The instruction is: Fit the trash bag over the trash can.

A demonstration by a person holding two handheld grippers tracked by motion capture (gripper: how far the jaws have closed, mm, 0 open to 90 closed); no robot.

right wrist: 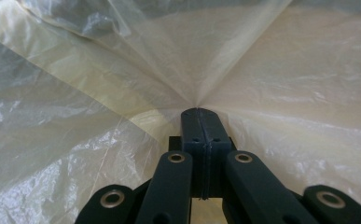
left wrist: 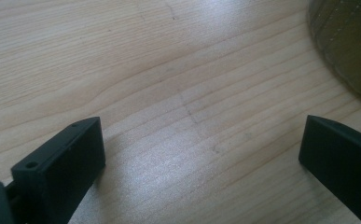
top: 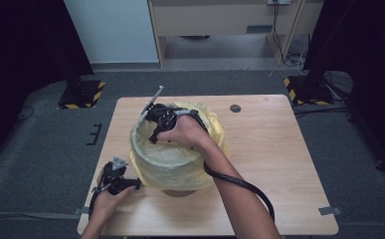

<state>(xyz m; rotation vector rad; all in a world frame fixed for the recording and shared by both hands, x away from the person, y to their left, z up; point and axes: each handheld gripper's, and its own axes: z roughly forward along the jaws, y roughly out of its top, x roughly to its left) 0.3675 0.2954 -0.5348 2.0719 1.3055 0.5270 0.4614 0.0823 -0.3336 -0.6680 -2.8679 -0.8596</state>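
Thin yellow plastic bag (top: 180,162) draped over a round bin on the bench (top: 274,164), film pinched by the right tongs (right wrist: 200,112) clamped together, left tongs (left wrist: 201,154) held wide apart over bare bench beside the bin.

Left claw (top: 111,175) low near the body, jaws wide apart; right claw (right wrist: 200,114) extended forward, jaws pressed together.

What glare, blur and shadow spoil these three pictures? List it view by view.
High view: dim, with dark corners, and the round bin lined with a thin yellow plastic bag looks soft. Left gripper view: pale glare sheens the light wooden table, the left tongs are blurred and cast soft shadows. Right gripper view: light glows through the bag, creases radiating from the shut right tongs.
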